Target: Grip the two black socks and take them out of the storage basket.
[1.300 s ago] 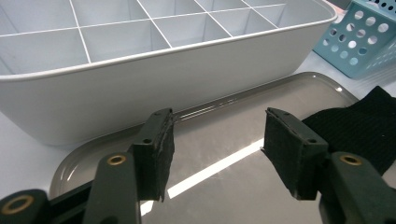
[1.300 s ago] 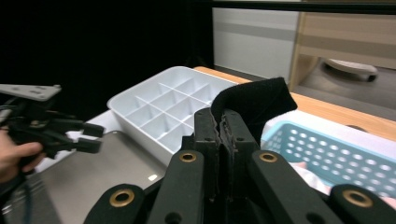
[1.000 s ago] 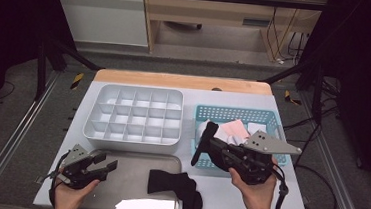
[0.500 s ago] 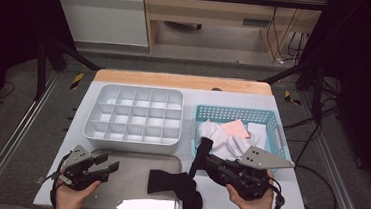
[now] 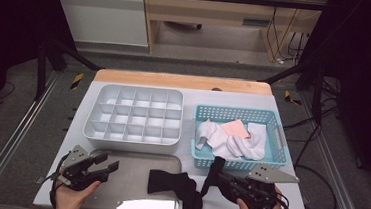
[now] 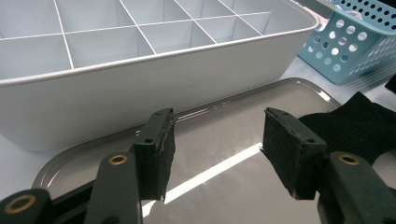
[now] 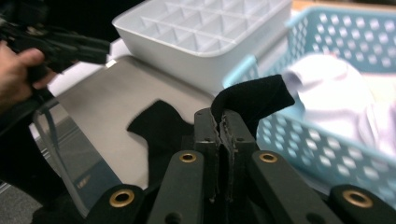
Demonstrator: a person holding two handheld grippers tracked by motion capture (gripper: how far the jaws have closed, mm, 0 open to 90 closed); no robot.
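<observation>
While pinched in the right gripper (image 7: 223, 128), black sock (image 5: 174, 184) unlabelled; left gripper (image 6: 217, 151) fingers apart, empty.

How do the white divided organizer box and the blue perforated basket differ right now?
The white divided plastic organizer box has solid walls and empty compartments; the light blue perforated plastic basket is one open bin holding white and pink cloth items. The box sits left, the basket right. Both are rectangular and rest on the table.

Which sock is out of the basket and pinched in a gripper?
The black sock, clamped by the right gripper and trailing onto the metal tray; the white socks lie in the blue basket.
</observation>
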